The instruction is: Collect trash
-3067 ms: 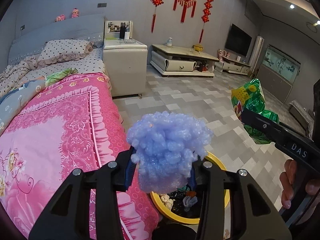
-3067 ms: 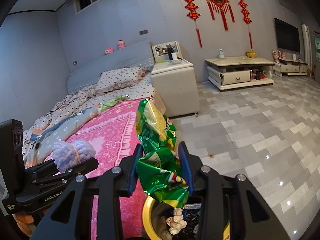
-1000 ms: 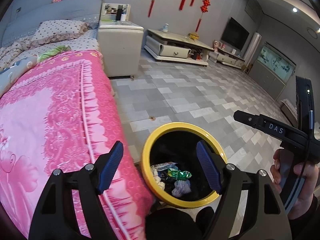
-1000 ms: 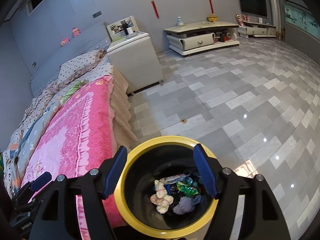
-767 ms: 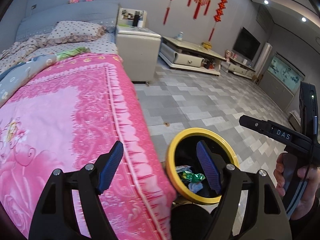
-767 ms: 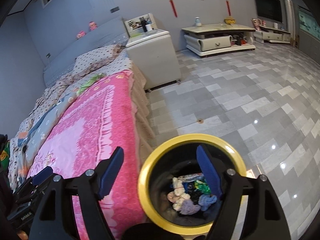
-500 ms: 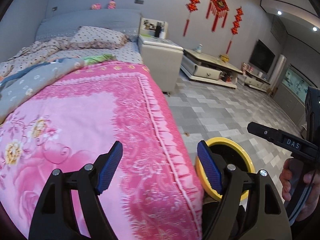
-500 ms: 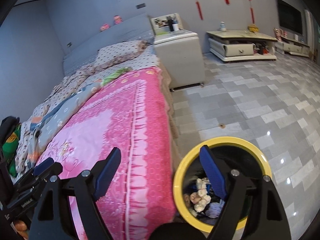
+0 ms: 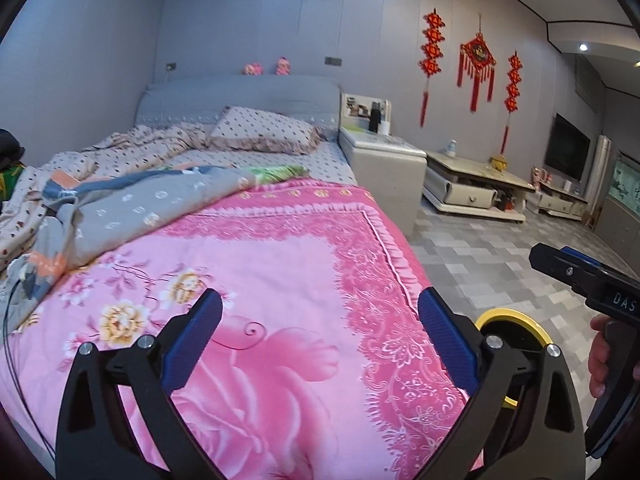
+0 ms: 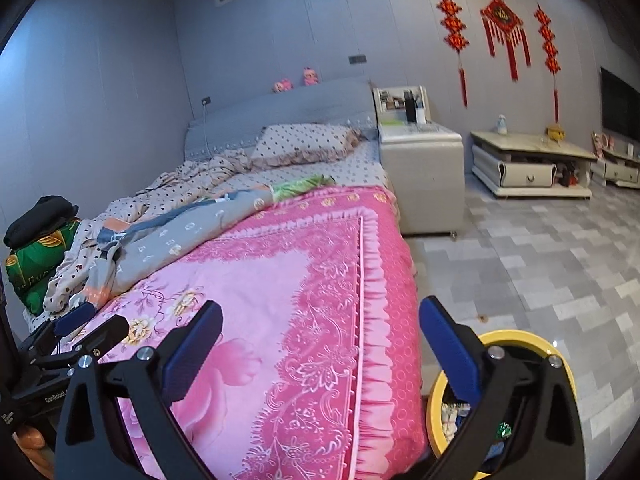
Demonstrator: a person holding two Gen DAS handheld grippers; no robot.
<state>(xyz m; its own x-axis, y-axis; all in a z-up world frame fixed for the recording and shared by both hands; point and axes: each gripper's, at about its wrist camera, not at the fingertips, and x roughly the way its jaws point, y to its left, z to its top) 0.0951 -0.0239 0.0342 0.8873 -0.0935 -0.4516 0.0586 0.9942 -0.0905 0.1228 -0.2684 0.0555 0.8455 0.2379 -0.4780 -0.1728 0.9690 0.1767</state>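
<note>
With both pairs of tongs held over the pink bedspread (image 9: 280, 280), I see nothing between either set of blue pads. My left gripper (image 9: 320, 320) stands wide across the lower part of its frame, its jaws having just been opening, and only pink quilt shows in the gap. My right gripper (image 10: 320, 328) is spread just as wide, its jaws also having just opened further, with the bedspread's frilled edge between them. The yellow-rimmed trash bin (image 10: 520, 338) sits on the tiled floor (image 10: 540, 264) at the lower right of the right wrist frame, just beside the bed and partly behind the right finger; bits of rubbish show inside it, too small to name. In the left wrist frame the bin (image 9: 508, 314) peeks out at the lower right. A crumpled grey blanket (image 9: 132, 208) lies at centre left there.
</note>
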